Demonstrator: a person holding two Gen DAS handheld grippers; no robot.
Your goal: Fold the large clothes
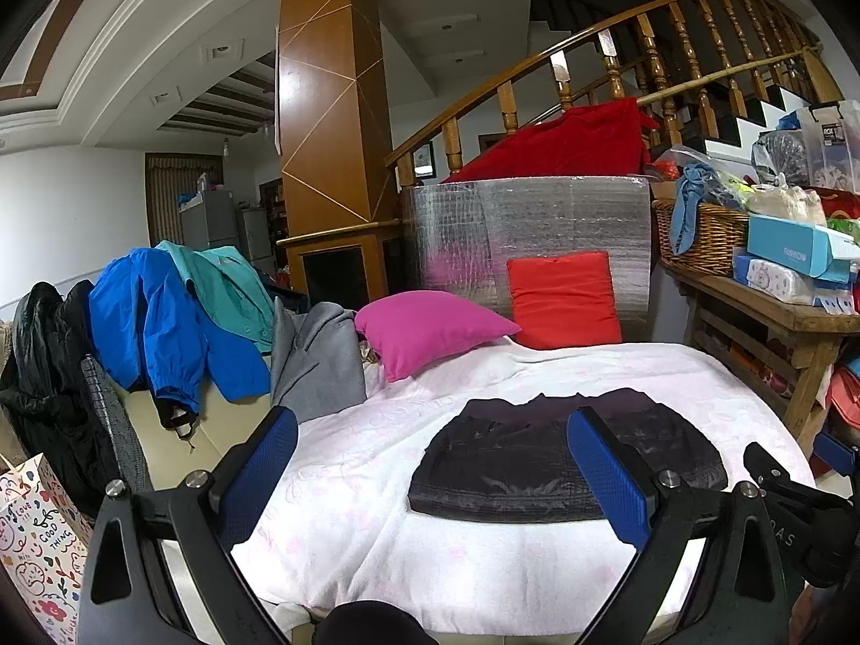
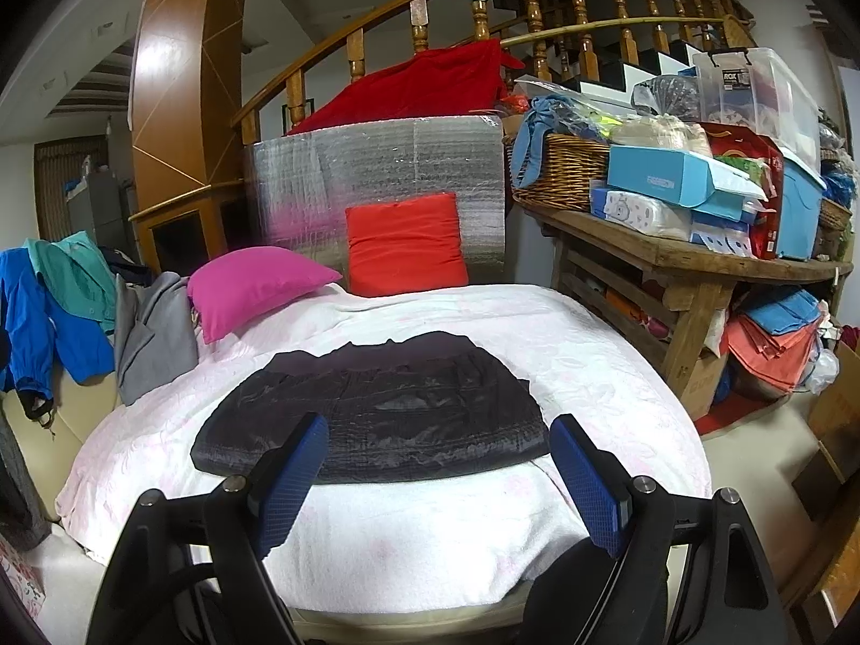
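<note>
A dark, shiny garment (image 1: 516,462) (image 2: 376,414) lies folded into a flat, wide bundle on the white blanket (image 1: 430,553) (image 2: 408,532) that covers the surface. My left gripper (image 1: 432,419) hangs open above the blanket's near edge, blue pads wide apart, with nothing between them. My right gripper (image 2: 438,424) is open too, just short of the garment's near edge, empty. Part of the right gripper's black body (image 1: 795,505) shows at the right of the left wrist view.
A pink pillow (image 1: 424,330) and a red cushion (image 1: 564,298) sit at the far end against a silver foil panel (image 2: 376,172). Blue, teal, grey and black jackets (image 1: 172,322) pile up on the left. A cluttered wooden table (image 2: 693,263) stands right. A patterned gift bag (image 1: 37,543) is at lower left.
</note>
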